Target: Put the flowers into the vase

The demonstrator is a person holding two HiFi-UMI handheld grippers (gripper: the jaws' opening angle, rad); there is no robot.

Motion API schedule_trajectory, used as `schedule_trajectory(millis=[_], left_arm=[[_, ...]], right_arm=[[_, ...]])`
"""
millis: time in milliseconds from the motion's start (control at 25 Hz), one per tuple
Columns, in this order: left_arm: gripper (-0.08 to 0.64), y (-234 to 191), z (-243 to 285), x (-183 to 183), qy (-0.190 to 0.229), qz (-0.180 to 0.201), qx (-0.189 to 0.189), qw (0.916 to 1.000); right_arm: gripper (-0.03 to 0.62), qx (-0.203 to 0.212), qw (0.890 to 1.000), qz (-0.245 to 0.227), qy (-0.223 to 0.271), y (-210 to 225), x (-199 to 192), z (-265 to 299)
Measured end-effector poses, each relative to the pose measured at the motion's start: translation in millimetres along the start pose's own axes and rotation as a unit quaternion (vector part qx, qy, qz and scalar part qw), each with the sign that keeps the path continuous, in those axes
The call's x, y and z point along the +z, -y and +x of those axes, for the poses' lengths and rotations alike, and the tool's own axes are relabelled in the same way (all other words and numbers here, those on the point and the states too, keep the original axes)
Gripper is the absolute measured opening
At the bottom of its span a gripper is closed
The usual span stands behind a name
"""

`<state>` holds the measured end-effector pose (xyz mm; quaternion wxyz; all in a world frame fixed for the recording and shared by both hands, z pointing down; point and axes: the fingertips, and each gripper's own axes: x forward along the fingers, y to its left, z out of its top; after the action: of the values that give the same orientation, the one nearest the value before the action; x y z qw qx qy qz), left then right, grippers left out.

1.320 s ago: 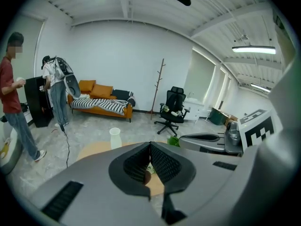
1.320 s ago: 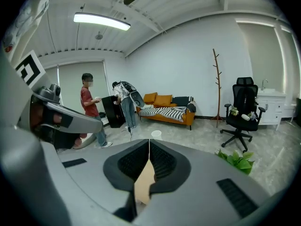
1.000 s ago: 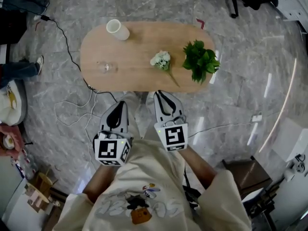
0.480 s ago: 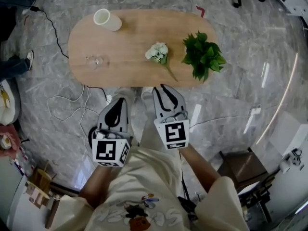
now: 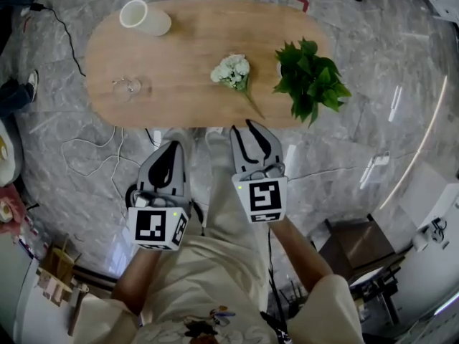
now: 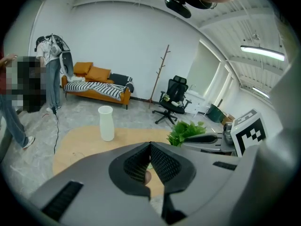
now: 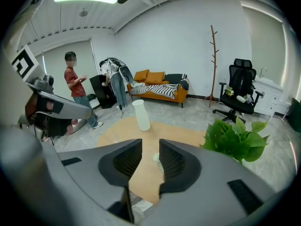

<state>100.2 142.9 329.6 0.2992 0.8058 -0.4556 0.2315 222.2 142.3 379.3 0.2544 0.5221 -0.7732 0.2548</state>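
Note:
A bunch of white flowers [image 5: 232,71] lies on the oval wooden table [image 5: 193,41], its stem pointing toward the near edge. The white vase [image 5: 145,18] stands upright at the far left corner, also visible in the left gripper view [image 6: 106,123] and the right gripper view [image 7: 140,115]. Both grippers hang over the floor before the table's near edge. My left gripper [image 5: 172,149] is shut and empty, its tips meeting [image 6: 150,145]. My right gripper [image 5: 252,129] is open; its jaws have just been opening, with nothing between them [image 7: 150,145]. The flowers [image 7: 156,158] show through that gap.
A leafy green potted plant [image 5: 310,84] stands at the table's right end. A small clear glass object [image 5: 128,86] sits at the left. Cables [image 5: 93,149] trail over the marble floor. A person [image 7: 77,91], a sofa [image 7: 157,89] and an office chair [image 7: 240,91] are beyond the table.
Both grippers have sunk lower in front of the table, which now sits nearer the frame's top. The right jaws have parted; the left stay shut.

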Motion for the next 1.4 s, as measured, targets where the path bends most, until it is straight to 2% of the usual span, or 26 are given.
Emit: schedule_trajectory(millis=[360,840,1400], left_arm=[[0.008,-5,34,-35,-0.022,0.002,-0.007,0.9997],[0.008,-5,72,-71,-0.027,-0.008,-0.01,0.9996],[0.008,-31,107,-121,-0.042,-0.022,-0.004,0.9988]], right_arm=[[0.132,-0.01,0.999,0.006,-0.032,23,-43,30],[0.152,-0.012,0.997,-0.012,-0.071,32,-87,79],[0.198,-0.019,0.992,-0.021,-0.119,52,-146,140]])
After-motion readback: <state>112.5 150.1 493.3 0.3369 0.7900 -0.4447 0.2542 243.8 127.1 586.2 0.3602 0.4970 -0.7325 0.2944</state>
